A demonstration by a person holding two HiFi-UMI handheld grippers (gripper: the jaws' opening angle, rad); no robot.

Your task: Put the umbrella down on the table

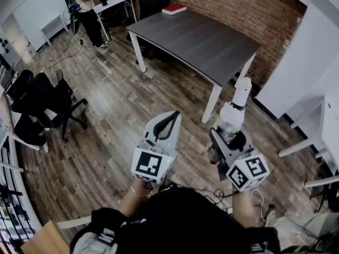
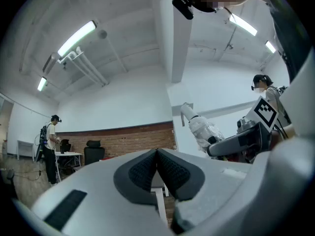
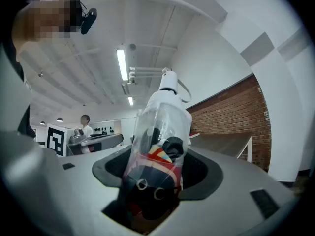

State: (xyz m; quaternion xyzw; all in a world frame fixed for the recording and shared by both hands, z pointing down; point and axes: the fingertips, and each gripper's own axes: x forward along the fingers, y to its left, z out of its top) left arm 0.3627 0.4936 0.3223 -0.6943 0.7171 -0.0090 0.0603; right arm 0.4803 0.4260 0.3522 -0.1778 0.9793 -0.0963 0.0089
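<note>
A folded umbrella with a white handle, wrapped in clear plastic, sticks forward out of my right gripper, whose jaws are shut on its dark, red-patterned body. In the right gripper view the pads press on both sides of it. My left gripper hovers beside it over the wood floor, its pads closed together on nothing. The grey table stands ahead, a short way beyond both grippers. In the left gripper view the umbrella and the right gripper show at the right.
A red book lies at the table's far end, by the brick wall. Black office chairs stand to the left. A person stands at a white desk far back left. Another white desk is at the right, and cables trail on the floor near my feet.
</note>
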